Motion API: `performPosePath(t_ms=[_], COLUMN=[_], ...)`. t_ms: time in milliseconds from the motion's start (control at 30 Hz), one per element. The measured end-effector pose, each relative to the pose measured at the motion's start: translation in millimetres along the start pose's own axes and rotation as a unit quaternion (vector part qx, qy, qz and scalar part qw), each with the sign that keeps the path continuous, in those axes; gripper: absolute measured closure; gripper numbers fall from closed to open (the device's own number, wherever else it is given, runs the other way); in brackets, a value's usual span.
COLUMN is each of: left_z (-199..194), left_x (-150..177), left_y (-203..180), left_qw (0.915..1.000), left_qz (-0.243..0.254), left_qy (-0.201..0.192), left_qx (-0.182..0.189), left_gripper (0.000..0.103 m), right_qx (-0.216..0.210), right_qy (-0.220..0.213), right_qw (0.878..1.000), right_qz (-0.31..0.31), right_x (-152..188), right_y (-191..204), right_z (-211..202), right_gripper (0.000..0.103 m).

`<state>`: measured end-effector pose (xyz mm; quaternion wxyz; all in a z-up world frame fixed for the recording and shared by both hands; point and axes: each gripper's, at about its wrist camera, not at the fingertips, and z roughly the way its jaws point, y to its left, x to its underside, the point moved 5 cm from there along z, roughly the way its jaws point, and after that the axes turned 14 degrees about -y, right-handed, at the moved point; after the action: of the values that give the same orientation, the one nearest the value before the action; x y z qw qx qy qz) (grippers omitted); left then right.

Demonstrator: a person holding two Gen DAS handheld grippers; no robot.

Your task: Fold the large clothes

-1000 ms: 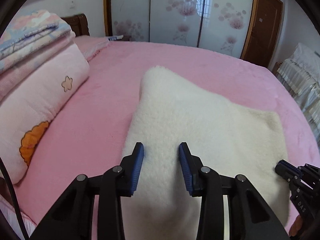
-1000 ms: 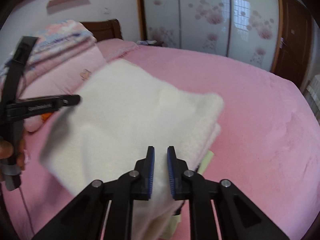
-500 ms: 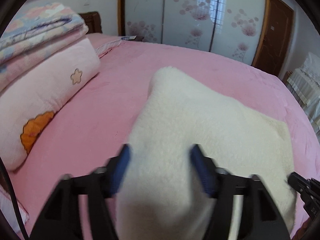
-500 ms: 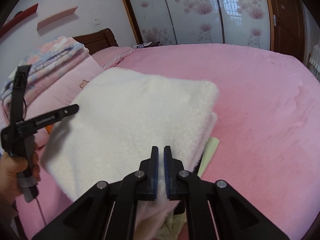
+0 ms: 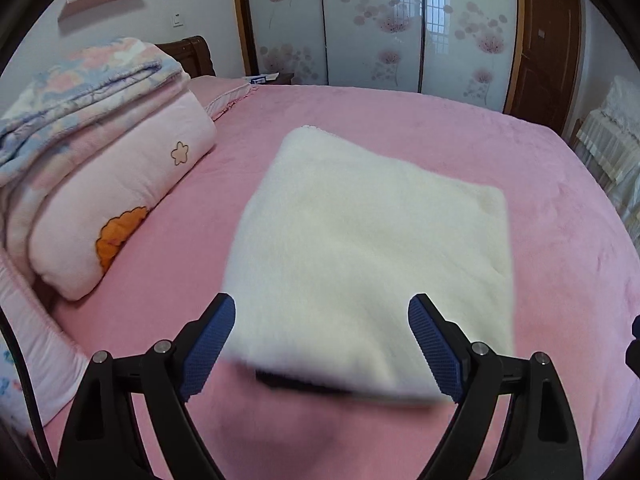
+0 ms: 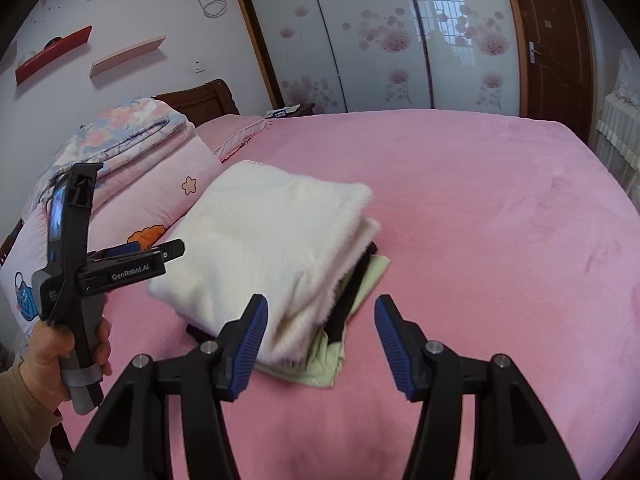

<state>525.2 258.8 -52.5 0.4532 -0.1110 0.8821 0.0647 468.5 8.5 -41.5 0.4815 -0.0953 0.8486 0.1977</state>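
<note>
Bed [image 6: 500, 216]: a wide pink plush cover fills both views and carries everything else.
Bedding stack [image 5: 100, 152]: folded pink quilt with a flower and an orange patch, a floral blanket on top, at the headboard side, apart from the garment.
Cream fleece garment [image 5: 360, 248]: folded into a thick rectangle near the middle of the bed; in the right wrist view a black layer and a pale green layer [image 6: 320, 364] stick out under its near corner.
Left gripper [image 5: 322, 340]: jaws opening, wide apart, nothing pressed between the blue pads; the garment's near edge lies beyond them and looks blurred. The right wrist view shows it held upright in a hand [image 6: 60, 352] beside the garment.
Right gripper [image 6: 318, 344]: jaws opening, pads apart, framing the near corner of the pile without clamping it.
Step in hand: my reading is a release after laying the last fold, both tools lifting clear.
Doing it well: pull the pads straight back and up so the fleece pile does not catch and drag the top layer; let both sides go together so the fold stays square; the green and black edges probably need tucking under or squaring before the pile counts as neat.
Writing: "GenRobot.AI" in white on the left gripper's black body [image 6: 130, 276]. No other text is legible.
</note>
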Motion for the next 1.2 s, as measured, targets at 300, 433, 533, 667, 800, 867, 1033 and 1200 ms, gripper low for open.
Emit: performPosePath(t_ms=[300, 433, 533, 667, 800, 867, 1033, 1200], left_z=[-153, -220, -269, -326, -375, -392, -425, -434], left_x=[7, 15, 28, 53, 80, 93, 124, 159], left_y=[-44, -57, -67, -82, -94, -98, -105, -101], left_qw=[0.9985, 0.9970, 0.9962, 0.9967, 0.9941, 0.9933, 0.9927, 0.9950], left_qz=[-0.018, -0.017, -0.005, 0.027, 0.043, 0.037, 0.023, -0.001], left_qy=[-0.011, -0.029, -0.039, -0.044, -0.043, -0.042, -0.042, -0.021], left_qx=[0.051, 0.070, 0.077, 0.063, 0.090, 0.102, 0.111, 0.097], left_gripper=[0.014, 0.007, 0.006, 0.003, 0.002, 0.002, 0.002, 0.002], right_qx=[0.025, 0.038, 0.047, 0.049, 0.053, 0.057, 0.071, 0.104], right_qy=[0.001, -0.006, -0.009, 0.001, 0.000, -0.005, -0.024, -0.037], right_qw=[1.000, 0.999, 0.999, 0.999, 0.998, 0.998, 0.997, 0.993], right_qz=[-0.001, 0.001, 0.005, 0.017, 0.015, 0.017, 0.030, 0.043], right_x=[-8, -1, 10, 32, 53, 60, 77, 105], right_y=[4, 8, 12, 18, 26, 28, 29, 24], right_z=[-134, -192, -229, -270, -305, -318, -348, -371], right_gripper=[0.047, 0.047, 0.045, 0.044, 0.044, 0.044, 0.044, 0.044])
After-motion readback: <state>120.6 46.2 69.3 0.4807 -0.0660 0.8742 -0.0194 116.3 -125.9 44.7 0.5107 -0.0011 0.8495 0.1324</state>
